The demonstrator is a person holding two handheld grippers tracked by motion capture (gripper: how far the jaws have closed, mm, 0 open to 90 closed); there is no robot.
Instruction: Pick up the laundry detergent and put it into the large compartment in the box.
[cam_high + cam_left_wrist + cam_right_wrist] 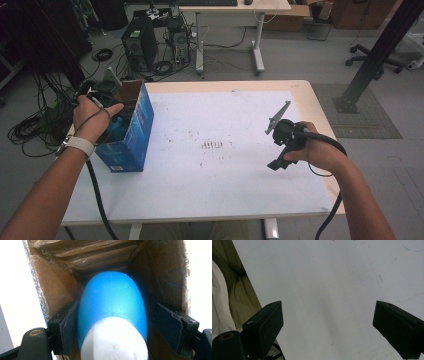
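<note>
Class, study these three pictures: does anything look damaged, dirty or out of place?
The cardboard box has rough, torn edges at its open top, seen in the left gripper view. The white table carries dark scuff marks near its middle. Nothing is spilled.

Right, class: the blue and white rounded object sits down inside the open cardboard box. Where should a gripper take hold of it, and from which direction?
Grip the blue and white object across its curved blue flanks, coming straight down through the open top of the box, since the cardboard walls block every other side. The left gripper already straddles it this way, jaws open. The surface looks smooth and rounded, so a grip near the widest part probably slips least.
</note>
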